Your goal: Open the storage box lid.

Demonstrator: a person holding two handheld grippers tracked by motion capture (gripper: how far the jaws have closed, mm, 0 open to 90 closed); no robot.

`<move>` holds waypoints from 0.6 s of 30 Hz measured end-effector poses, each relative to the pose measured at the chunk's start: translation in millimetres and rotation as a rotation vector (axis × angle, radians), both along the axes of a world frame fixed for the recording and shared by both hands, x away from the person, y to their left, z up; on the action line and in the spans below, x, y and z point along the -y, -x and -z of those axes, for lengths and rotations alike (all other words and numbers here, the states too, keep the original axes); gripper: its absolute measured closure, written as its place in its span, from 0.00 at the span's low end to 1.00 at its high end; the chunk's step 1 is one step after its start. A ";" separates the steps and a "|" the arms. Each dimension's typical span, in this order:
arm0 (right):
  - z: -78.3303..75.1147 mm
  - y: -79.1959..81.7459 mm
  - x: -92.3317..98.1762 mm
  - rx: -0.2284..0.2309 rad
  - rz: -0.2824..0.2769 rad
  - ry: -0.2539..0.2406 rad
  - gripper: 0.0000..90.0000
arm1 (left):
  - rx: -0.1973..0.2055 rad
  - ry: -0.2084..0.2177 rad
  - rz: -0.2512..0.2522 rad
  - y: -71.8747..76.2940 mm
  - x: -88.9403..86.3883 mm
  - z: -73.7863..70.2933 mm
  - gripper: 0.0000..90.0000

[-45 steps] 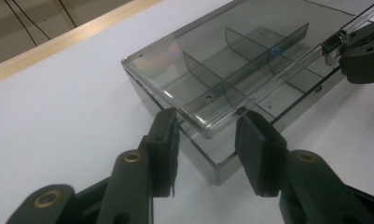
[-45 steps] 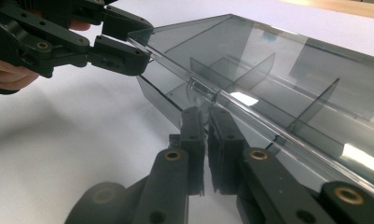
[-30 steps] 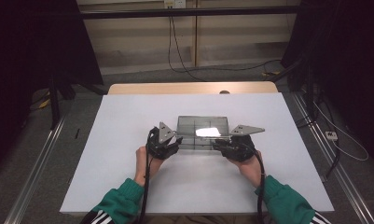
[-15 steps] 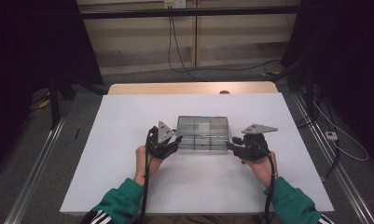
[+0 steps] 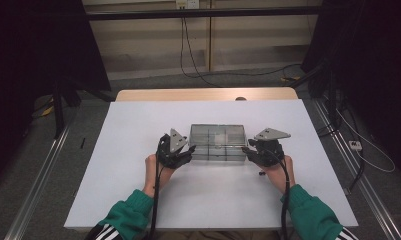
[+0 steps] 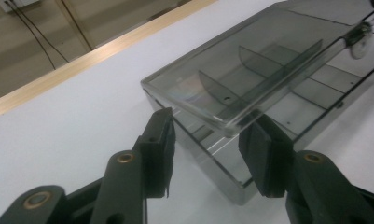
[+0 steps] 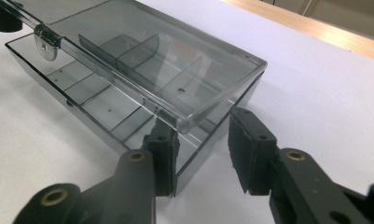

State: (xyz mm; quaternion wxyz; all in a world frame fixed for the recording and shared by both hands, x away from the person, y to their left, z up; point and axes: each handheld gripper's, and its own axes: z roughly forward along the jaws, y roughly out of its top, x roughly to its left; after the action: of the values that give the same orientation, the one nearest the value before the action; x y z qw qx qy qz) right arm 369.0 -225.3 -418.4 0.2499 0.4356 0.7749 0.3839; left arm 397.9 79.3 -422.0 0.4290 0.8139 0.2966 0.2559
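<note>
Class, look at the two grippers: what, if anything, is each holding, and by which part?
Neither grips anything. The left gripper and right gripper each straddle an end corner of the clear plastic box, under its slightly raised lid, pads not pressing.

Box (image 6: pixel 250 70) far end cut off by frame.

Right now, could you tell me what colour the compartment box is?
The compartment box is smoky grey and see-through, clearest in the left gripper view.
</note>
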 end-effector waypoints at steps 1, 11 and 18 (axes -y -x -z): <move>-0.3 0.1 0.0 0.006 -0.002 0.000 0.71 | 0.001 -0.007 0.001 -1.2 -1.0 0.0 0.56; -1.8 -1.7 -2.1 0.026 -0.008 0.006 0.72 | 0.025 -0.050 -0.016 -9.1 2.9 0.3 0.67; -4.2 -5.2 -0.3 0.039 -0.003 -0.005 0.76 | 0.060 -0.043 -0.002 -8.6 6.8 -0.7 0.78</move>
State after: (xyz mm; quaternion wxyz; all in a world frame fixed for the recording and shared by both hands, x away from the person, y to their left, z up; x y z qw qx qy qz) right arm 374.2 -224.9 -414.2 0.2635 0.4274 0.7695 0.3946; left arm 406.4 72.4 -421.3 0.4200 0.8147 0.2789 0.2866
